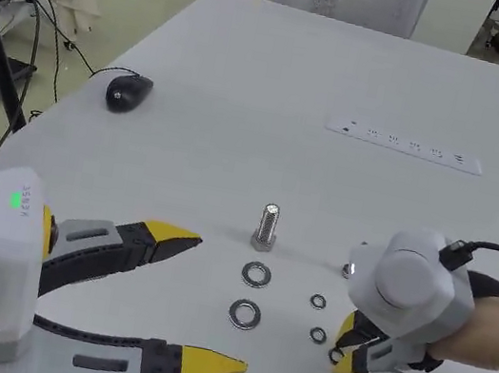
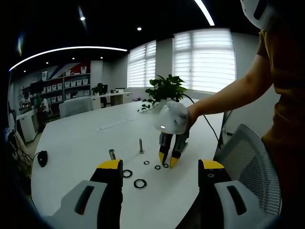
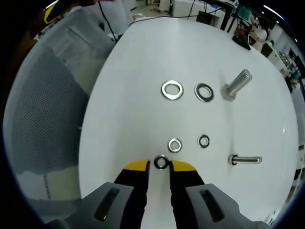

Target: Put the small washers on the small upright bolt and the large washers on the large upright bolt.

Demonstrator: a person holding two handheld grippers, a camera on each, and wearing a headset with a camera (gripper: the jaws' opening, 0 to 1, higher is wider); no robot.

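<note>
Right gripper [image 3: 161, 167] was down at the desk [image 1: 250, 71], fingers only narrowly parted, with a yellow tip on either side of the nearest small washer [image 3: 161, 162]. That washer lay flat on the surface, and I couldn't tell whether the tips actually touched it. Just past it sat a second small washer [image 3: 175, 145] and a third small washer [image 3: 204, 140], both flat and apart from each other. The small bolt [image 2: 141, 145] stood upright near them with nothing on its shank.

Over to the large bolt [image 1: 267, 226]: it stood upright mid-desk, bare as well. One large washer [image 1: 256, 274] lay just beside its base, and the other large washer [image 1: 244, 314] lay a little nearer the person.

Left gripper [image 1: 210, 302] hung at the near left, its fingers spread wide and holding nothing, well apart from the washers. Farther back on the desk were a dark mouse [image 1: 129, 93] and a white power strip [image 1: 404, 144].
</note>
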